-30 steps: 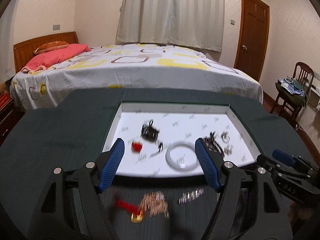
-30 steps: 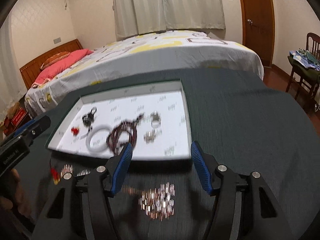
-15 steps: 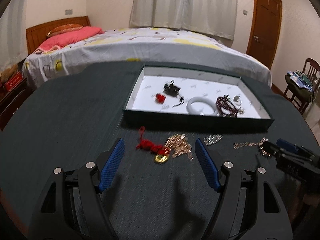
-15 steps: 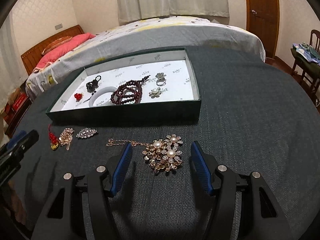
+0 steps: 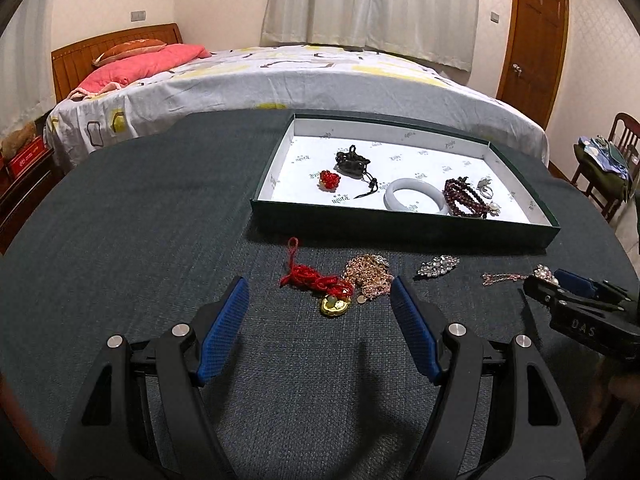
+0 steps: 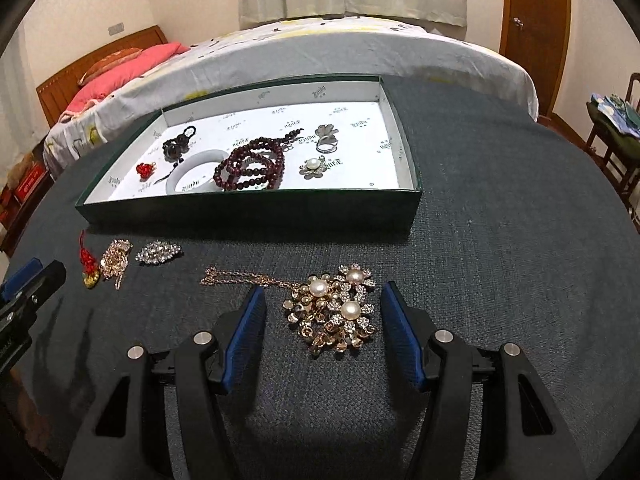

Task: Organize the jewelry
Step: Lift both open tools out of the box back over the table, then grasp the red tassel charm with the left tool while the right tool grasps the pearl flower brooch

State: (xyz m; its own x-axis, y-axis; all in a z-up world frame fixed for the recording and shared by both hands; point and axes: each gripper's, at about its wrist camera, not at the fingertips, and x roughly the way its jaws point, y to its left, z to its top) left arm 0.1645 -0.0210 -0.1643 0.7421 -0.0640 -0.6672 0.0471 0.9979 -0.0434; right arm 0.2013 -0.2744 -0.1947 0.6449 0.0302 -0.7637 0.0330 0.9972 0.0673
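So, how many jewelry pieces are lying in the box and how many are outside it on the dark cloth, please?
In the box: 6: red bead ornament, dark pendant, white bangle, dark red bead string, silver ring, pearl brooch.
On the dark cloth: 4: red cord charm, gold chain pile, rhinestone brooch, pearl flower necklace.
Total: 10

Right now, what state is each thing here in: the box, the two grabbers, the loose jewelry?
Box: lidless, holding several pieces.
Pearl brooch: on the table, untouched.
Red charm: on the table, untouched.
Right gripper: closing around the brooch.
Left gripper: open around the charm.
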